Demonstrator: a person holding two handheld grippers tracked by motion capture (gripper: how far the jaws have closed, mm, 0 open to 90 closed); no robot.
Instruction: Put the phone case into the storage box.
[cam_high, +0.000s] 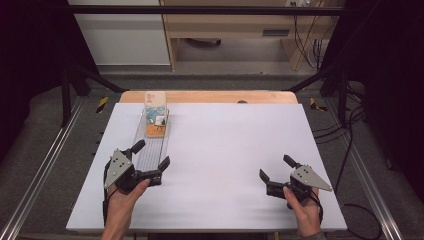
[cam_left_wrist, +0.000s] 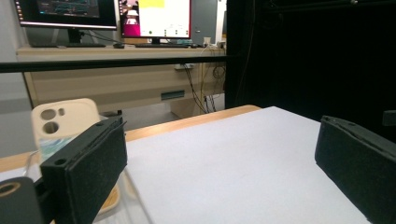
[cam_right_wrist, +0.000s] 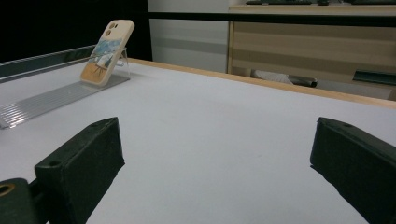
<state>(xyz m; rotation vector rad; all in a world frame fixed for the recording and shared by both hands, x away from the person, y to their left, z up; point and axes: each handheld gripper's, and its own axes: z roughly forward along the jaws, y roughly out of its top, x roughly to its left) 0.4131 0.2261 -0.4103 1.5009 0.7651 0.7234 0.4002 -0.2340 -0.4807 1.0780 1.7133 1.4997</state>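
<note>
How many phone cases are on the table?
1. The phone case leans tilted at the far end of the clear ribbed stand, on the table's left side, beyond the left claw. Nothing seems to hide another.

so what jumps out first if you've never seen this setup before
The eye goes first to the phone case with its painted back, propped tilted in the far end of a clear ribbed rack on the table's left. Next come the two black grippers near the front edge of the white table: the left gripper open at the rack's near end, the right gripper open over bare tabletop.
</note>
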